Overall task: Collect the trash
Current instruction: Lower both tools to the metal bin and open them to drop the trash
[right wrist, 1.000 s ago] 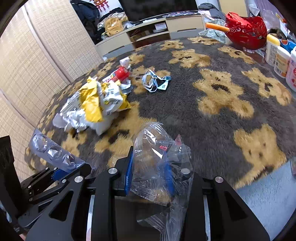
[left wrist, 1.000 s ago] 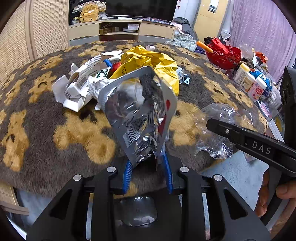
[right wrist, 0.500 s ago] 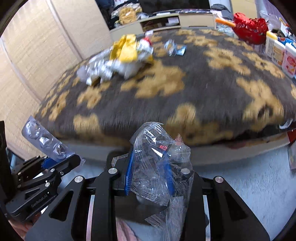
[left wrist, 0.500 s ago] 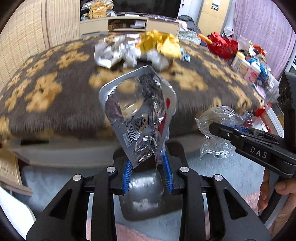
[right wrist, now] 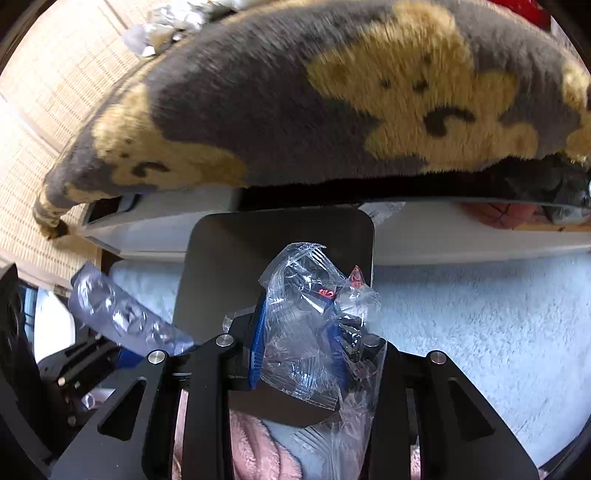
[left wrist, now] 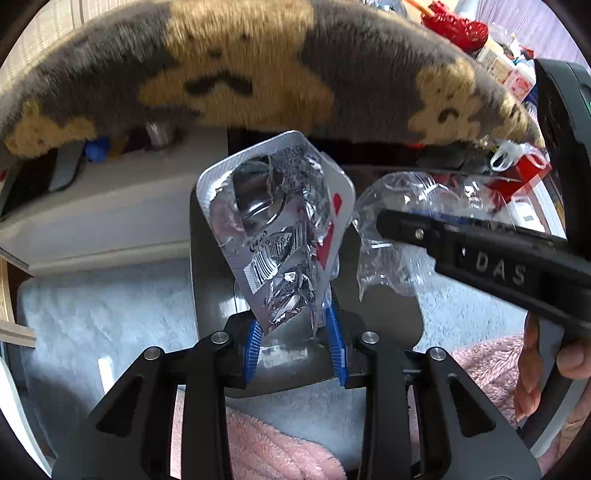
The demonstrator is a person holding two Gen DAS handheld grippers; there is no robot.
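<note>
Overhead in both views hangs the edge of a furry grey blanket [left wrist: 258, 74] with tan bear shapes, draped over the tabletop. Below it lies pale blue carpet [right wrist: 480, 325], with some pink fleece [left wrist: 273, 450] nearest the cameras.

A dark bin [right wrist: 229, 266] with rounded corners stands on the carpet directly under both tools.

In the left wrist view, the left gripper [left wrist: 293, 341] has its blue-padded jaws clamped on the lower end of a silver foil blister pack [left wrist: 277, 229]. The pack stands up from the jaws, crumpled and torn, printed with a barcode and red marks, and it is held above the bin. The same pack shows from its clear bubble side at the left of the right wrist view.

The right gripper [right wrist: 297, 354] has its jaws pressed together on a crumpled clear plastic wrapper [right wrist: 310, 306], which bulges up between them and trails down past the right finger. It too sits over the bin's opening. In the left wrist view the right tool reaches in from the right, its wrapper just beside the blister pack, and part of a hand [left wrist: 546, 369] shows on its handle.

A red basket [left wrist: 454, 26] sits on the far tabletop.
</note>
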